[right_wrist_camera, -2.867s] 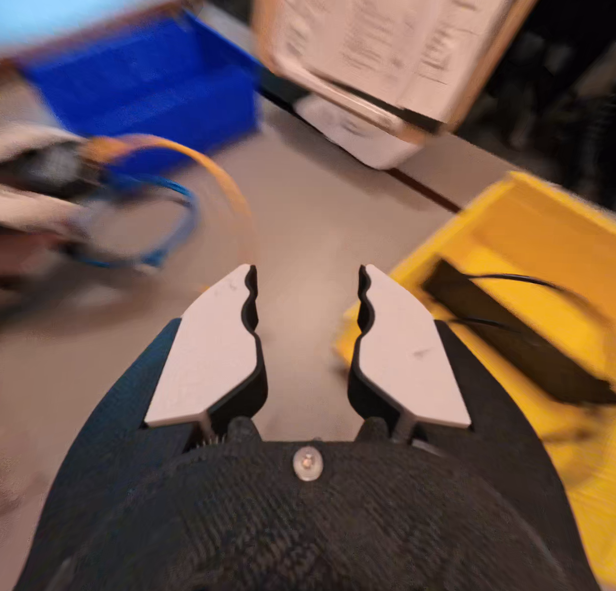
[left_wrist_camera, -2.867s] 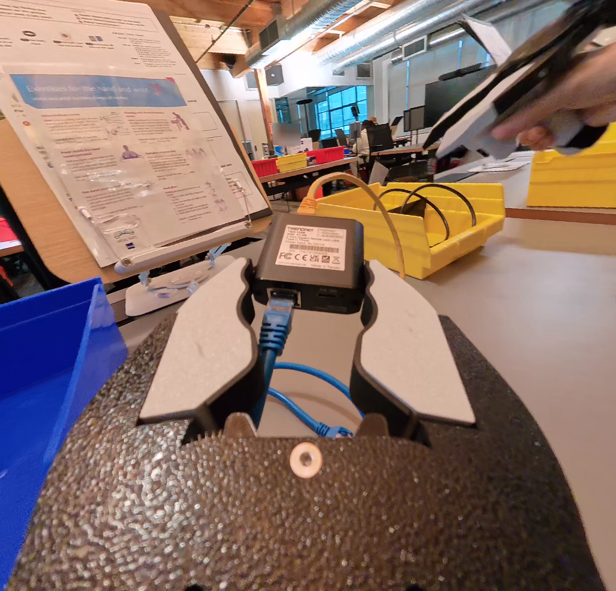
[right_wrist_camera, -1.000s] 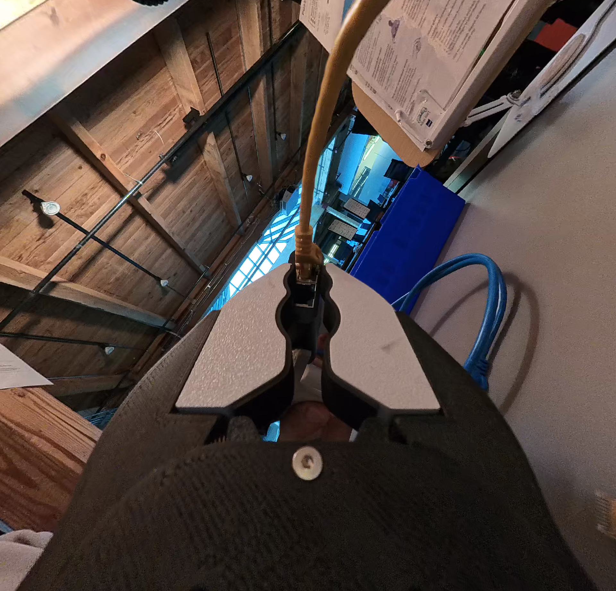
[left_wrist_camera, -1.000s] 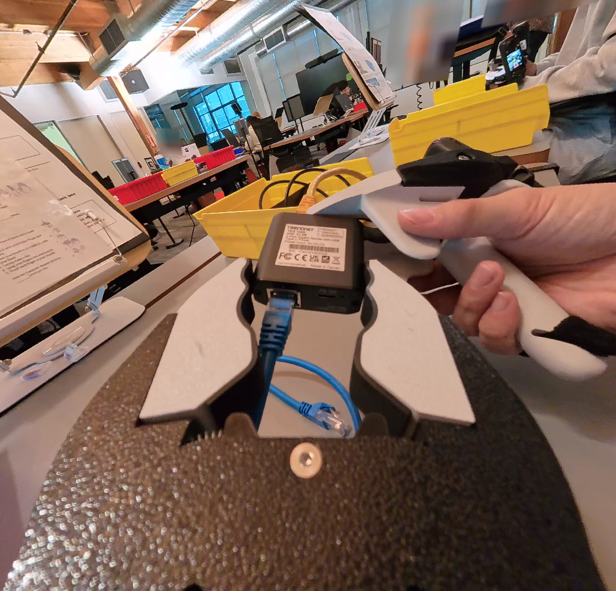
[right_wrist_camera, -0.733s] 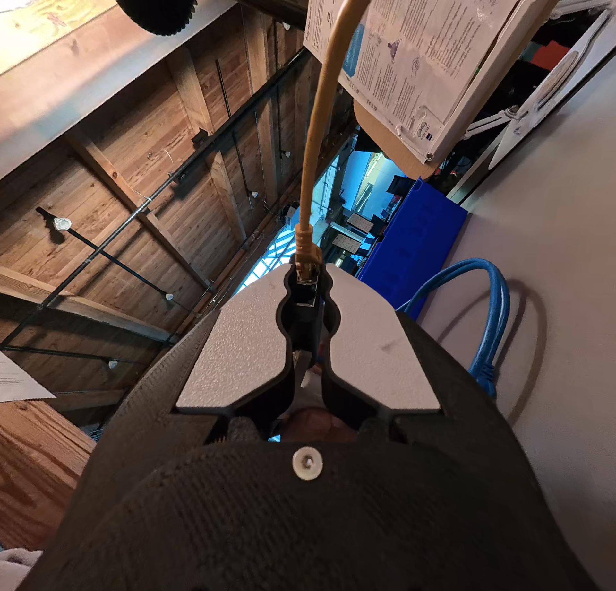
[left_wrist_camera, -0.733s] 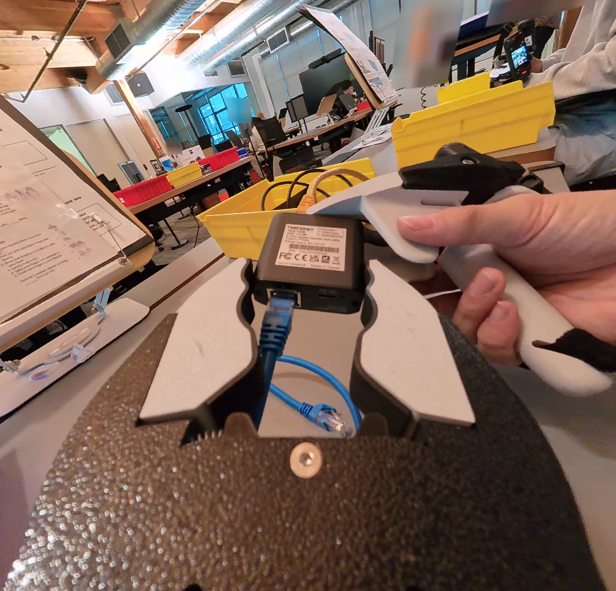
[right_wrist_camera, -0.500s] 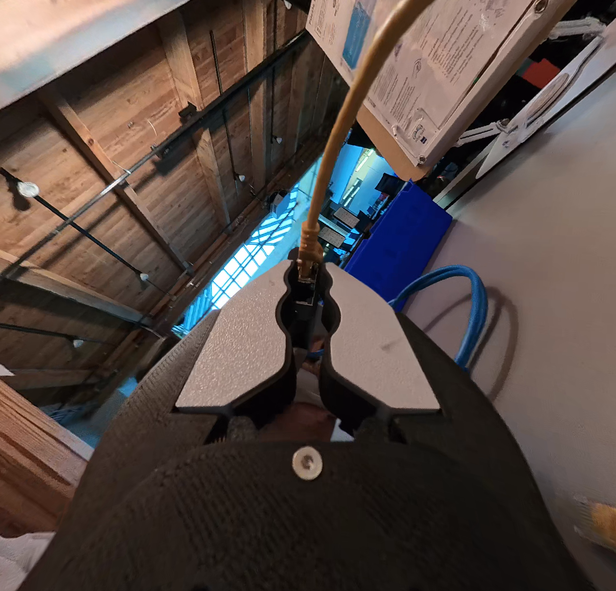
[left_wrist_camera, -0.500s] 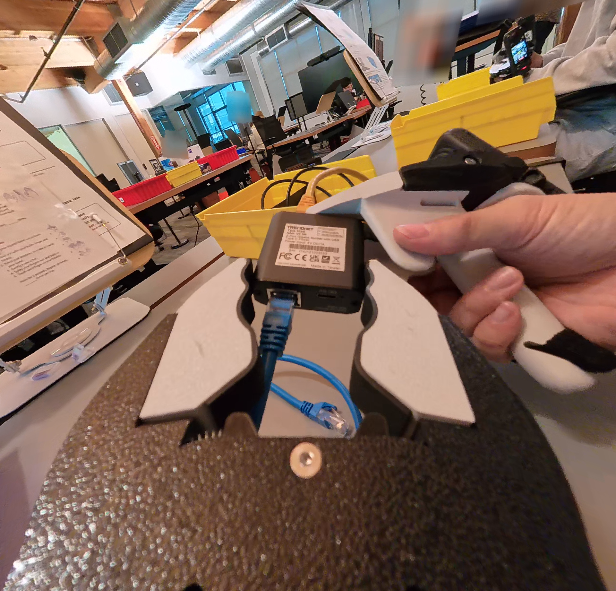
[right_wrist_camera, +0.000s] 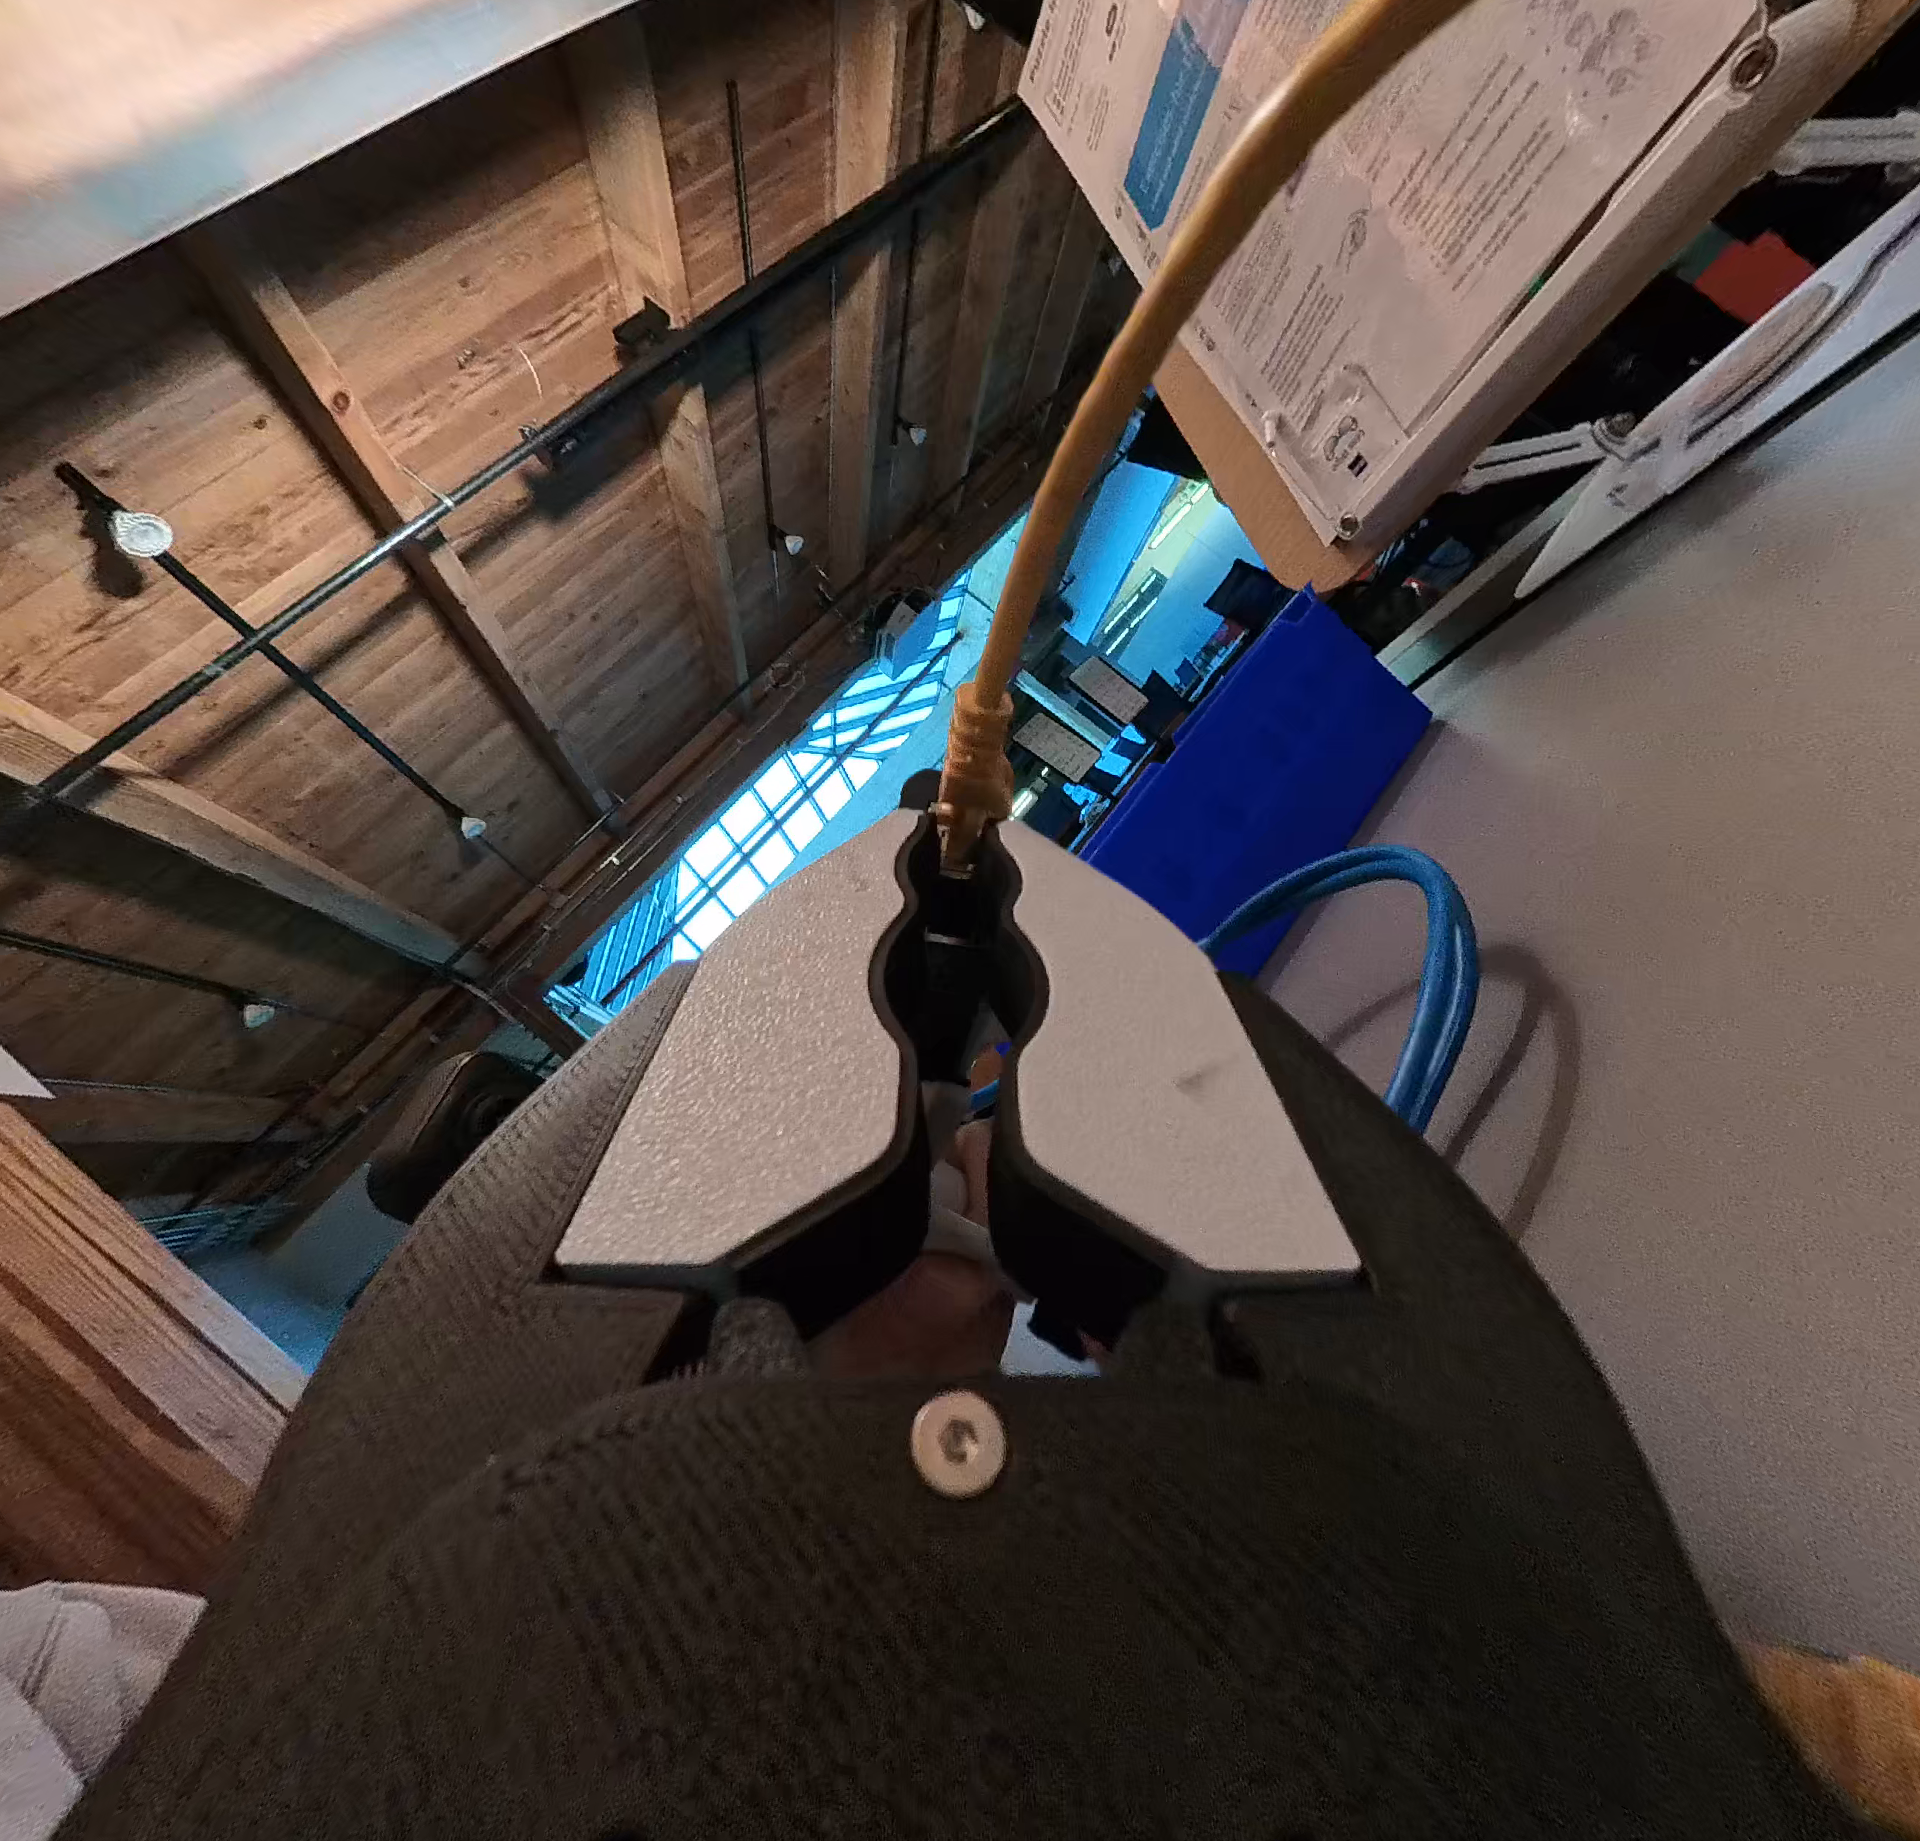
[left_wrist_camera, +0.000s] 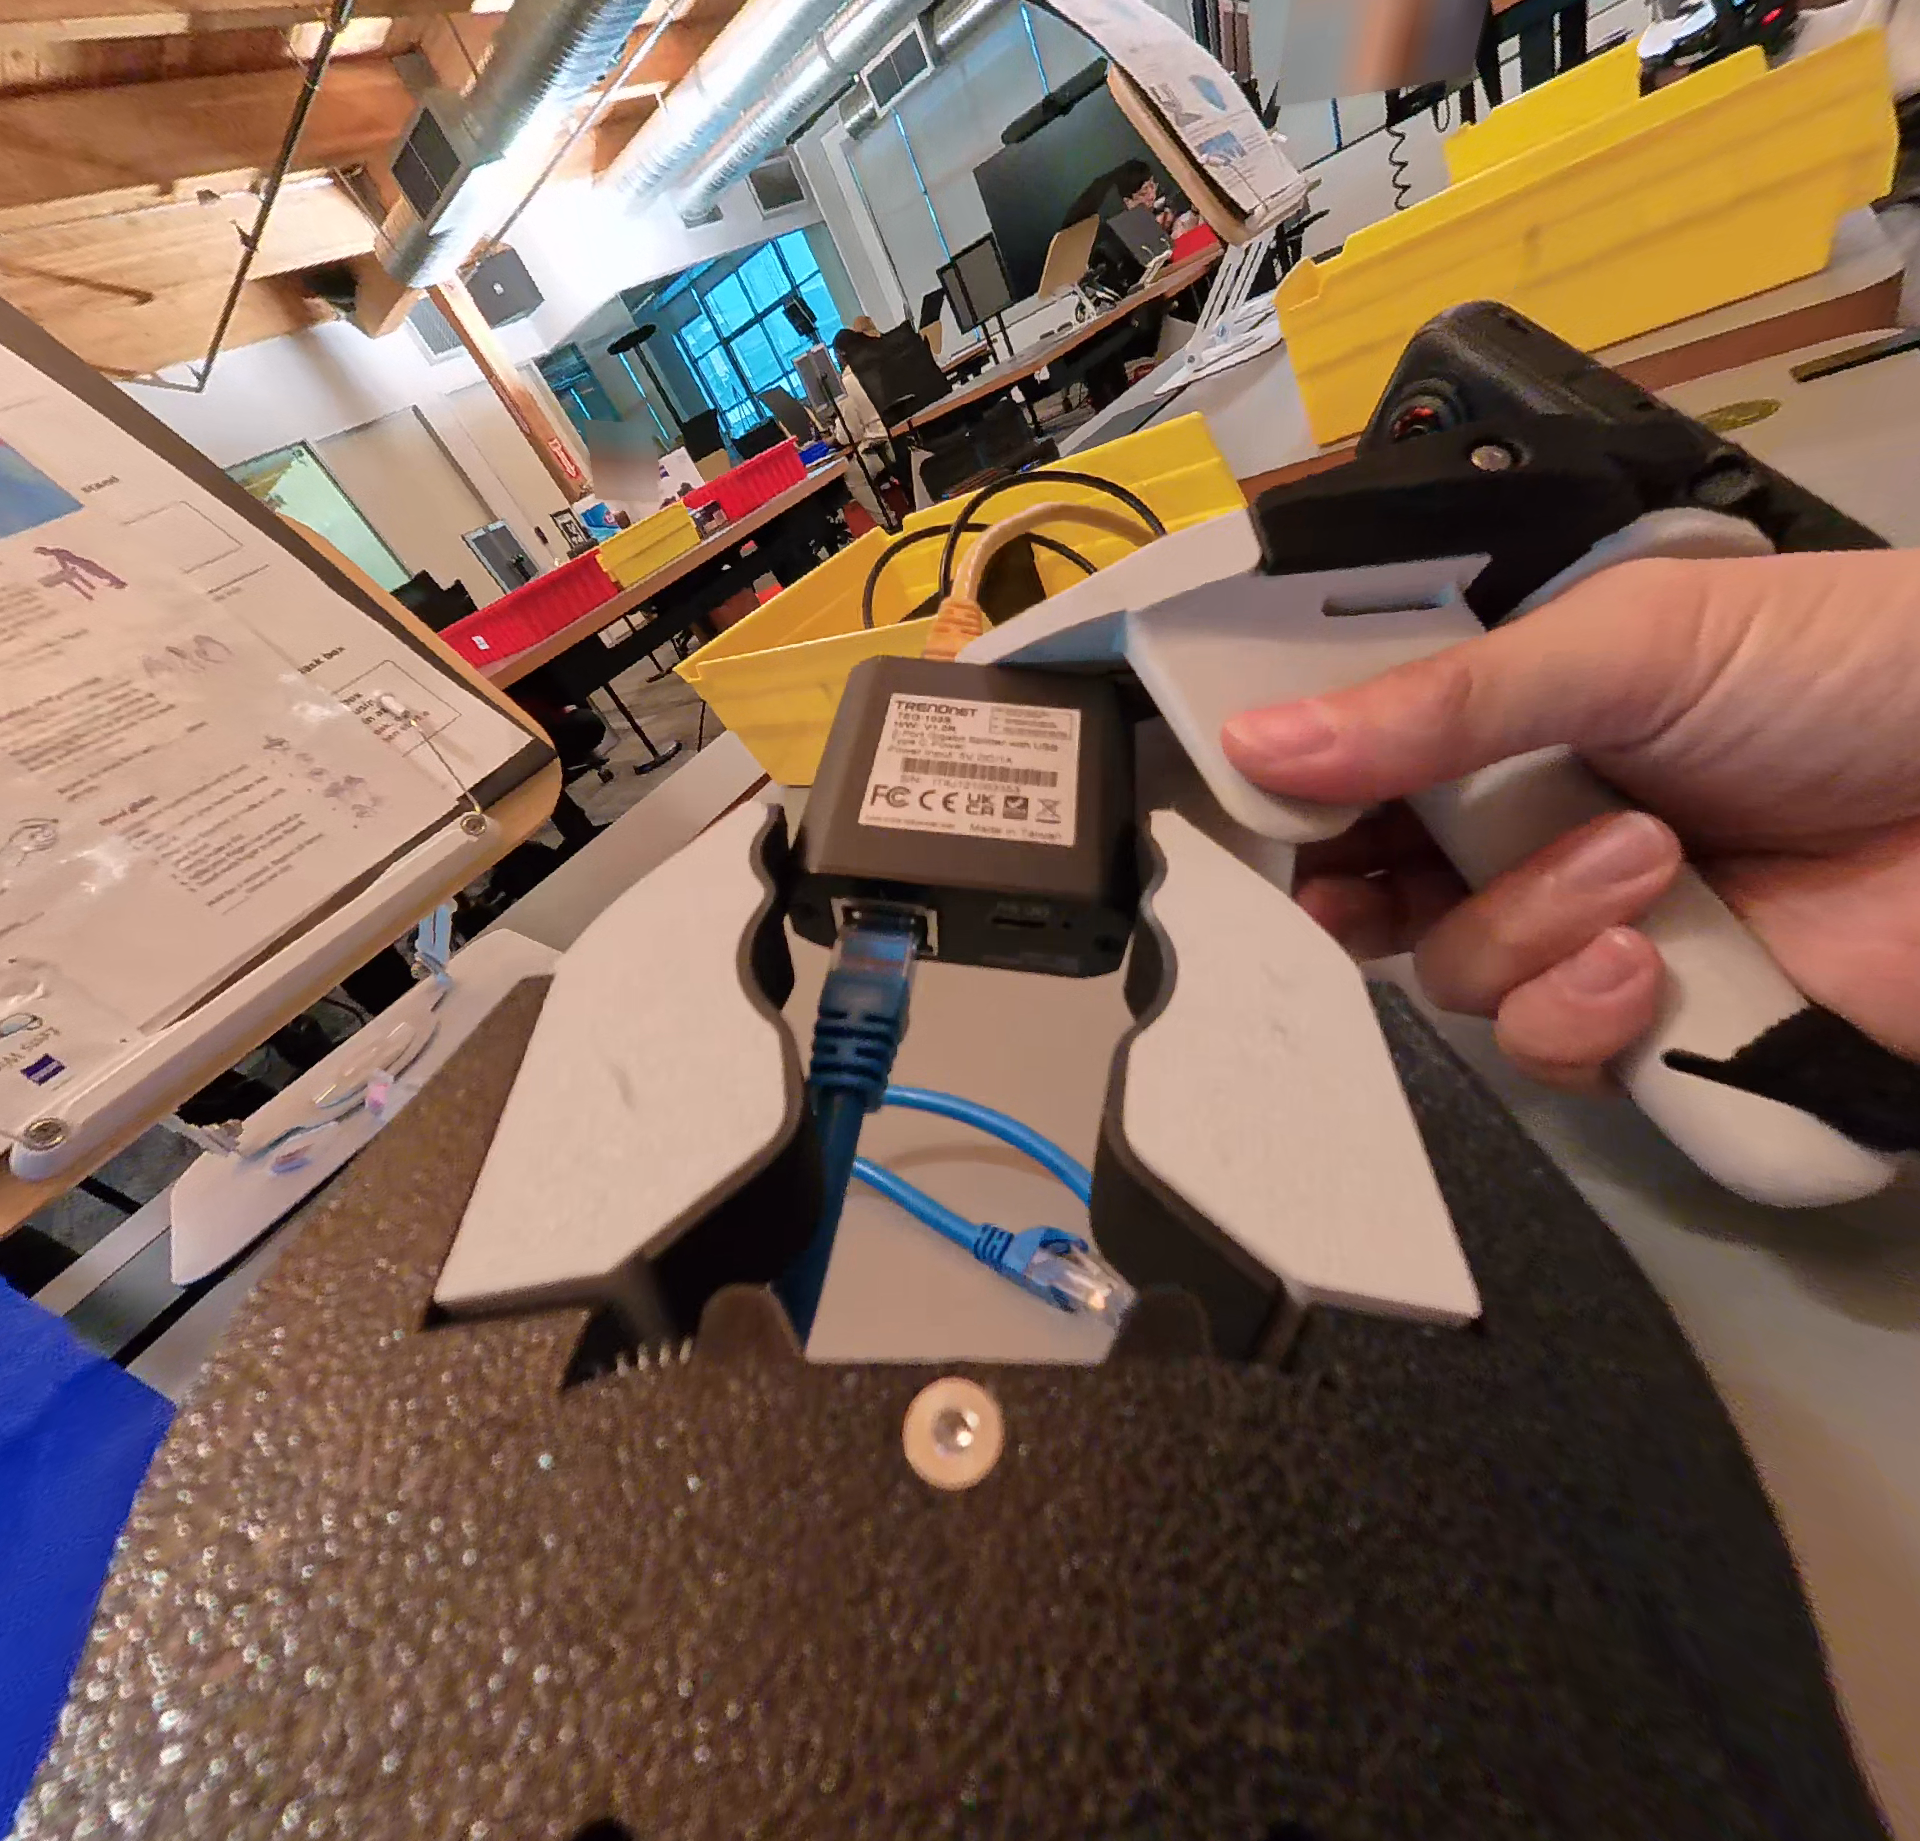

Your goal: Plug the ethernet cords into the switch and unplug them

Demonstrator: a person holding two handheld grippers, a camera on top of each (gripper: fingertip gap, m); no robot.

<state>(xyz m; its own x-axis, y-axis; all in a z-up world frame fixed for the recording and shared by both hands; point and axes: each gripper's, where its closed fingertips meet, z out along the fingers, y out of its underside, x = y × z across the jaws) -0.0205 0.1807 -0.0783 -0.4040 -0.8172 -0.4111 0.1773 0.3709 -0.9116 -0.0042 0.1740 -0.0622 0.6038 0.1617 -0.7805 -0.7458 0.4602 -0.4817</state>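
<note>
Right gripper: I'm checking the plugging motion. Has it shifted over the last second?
Barely. In its own view the right gripper tilted slightly; the blue bin slid a little right. It stays shut on the orange cord's plug.

An open-plan workshop-style office — exposed timber ceiling (right_wrist_camera: 436, 357) with silver ventilation ducts (left_wrist_camera: 582, 35) overhead. Beyond the near yellow parts bin (left_wrist_camera: 831, 669) run rows of long desks (left_wrist_camera: 727, 544) carrying red bins (left_wrist_camera: 540, 607), monitors (left_wrist_camera: 977, 274) and office chairs, with large windows (left_wrist_camera: 748, 326) at the far end — more yellow bins (left_wrist_camera: 1579, 222) to its right.
</note>
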